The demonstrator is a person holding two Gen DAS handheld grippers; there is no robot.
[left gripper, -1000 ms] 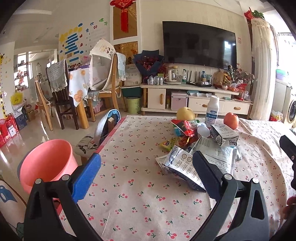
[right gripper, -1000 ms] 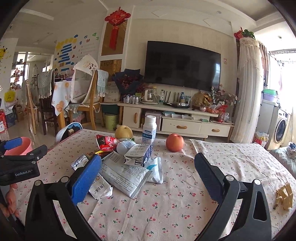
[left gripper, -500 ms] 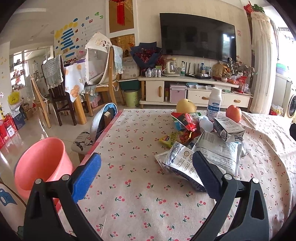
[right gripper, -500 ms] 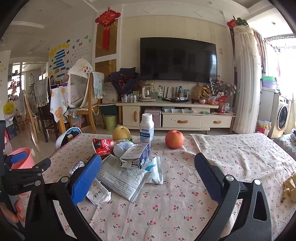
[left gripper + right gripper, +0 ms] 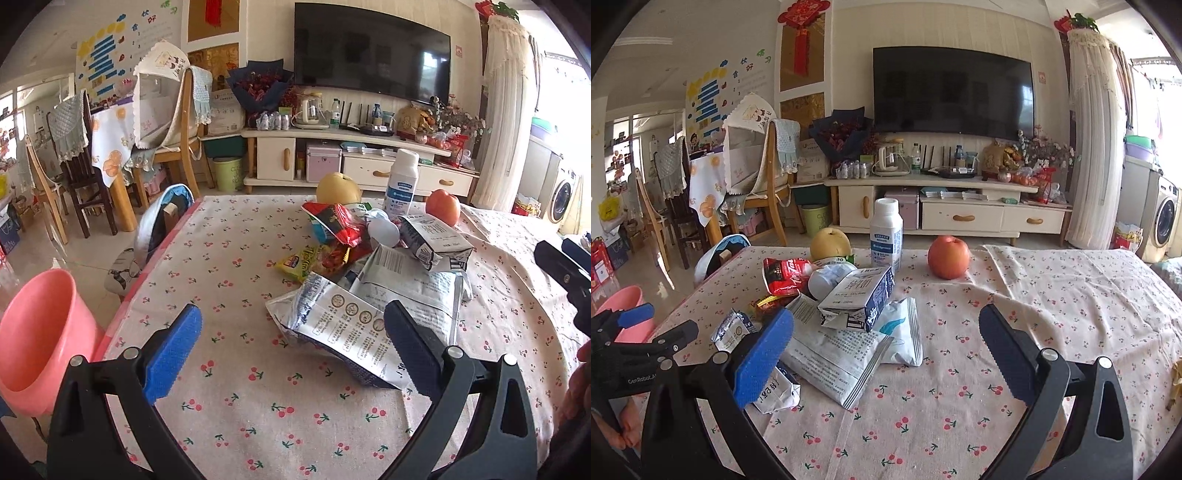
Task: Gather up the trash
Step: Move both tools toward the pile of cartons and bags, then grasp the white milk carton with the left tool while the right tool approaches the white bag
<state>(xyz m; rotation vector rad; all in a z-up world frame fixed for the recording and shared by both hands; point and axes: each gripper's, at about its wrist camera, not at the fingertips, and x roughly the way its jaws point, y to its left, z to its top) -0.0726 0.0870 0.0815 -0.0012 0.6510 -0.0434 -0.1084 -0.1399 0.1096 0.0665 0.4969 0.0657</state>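
A heap of trash lies on the cherry-print tablecloth (image 5: 221,280): a silver foil bag (image 5: 332,325), a white printed bag (image 5: 834,358), a crushed milk carton (image 5: 860,295), a red snack wrapper (image 5: 783,277) and a yellow wrapper (image 5: 299,260). My left gripper (image 5: 291,347) is open and empty, low over the cloth, its right finger at the foil bag's near edge. My right gripper (image 5: 886,354) is open and empty, just before the white bag. A pink bucket (image 5: 40,339) stands on the floor left of the table.
A white bottle (image 5: 885,236), a yellow pear (image 5: 830,243) and a red apple (image 5: 948,257) stand behind the heap. A chair back (image 5: 162,225) leans at the table's left edge. A small tan object (image 5: 1174,384) lies at the far right.
Both grippers have moved forward toward the trash heap, which looks larger now. Both have stayed open and empty.
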